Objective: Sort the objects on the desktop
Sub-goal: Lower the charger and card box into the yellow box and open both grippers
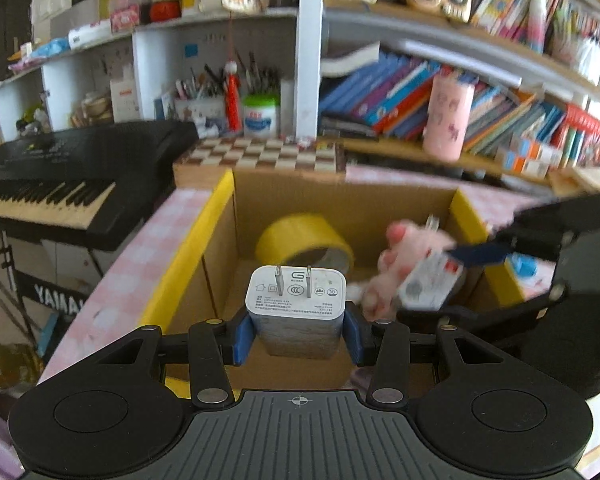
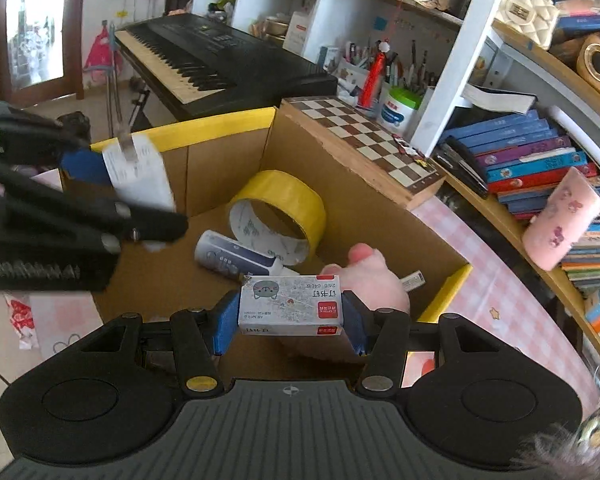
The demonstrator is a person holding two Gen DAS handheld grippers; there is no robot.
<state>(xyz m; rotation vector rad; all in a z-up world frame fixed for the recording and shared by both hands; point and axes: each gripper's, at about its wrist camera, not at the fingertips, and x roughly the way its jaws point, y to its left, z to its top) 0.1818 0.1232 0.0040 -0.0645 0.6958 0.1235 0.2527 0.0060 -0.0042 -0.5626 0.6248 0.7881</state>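
On the left side, the left gripper [image 1: 298, 330] squeezes a white plug [image 1: 296, 312] between its blue pads. It grips the plug by its two flat sides, so the metal prongs stick up and nothing pushes on them. The plug hangs over the open cardboard box [image 1: 220, 240], which sits on the pink checked table [image 1: 140, 248]. I think the box is where the small things go, so the plug is probably held there to be dropped in.

In the box lies a roll of yellow tape [image 2: 278, 216], leaning on its side. Beside it lies a small gray and blue tube [image 2: 232, 258]. A pink soft toy [image 2: 374, 280] lies near the right wall of the box.

On the right side, the right gripper [image 2: 290, 322] pinches a little box of staples [image 2: 290, 306] by its short ends. That keeps the little box flat and steady. It is also over the cardboard box, just above the pink toy, so it looks ready to go in too.

Both things are in the air, not yet down in the box.
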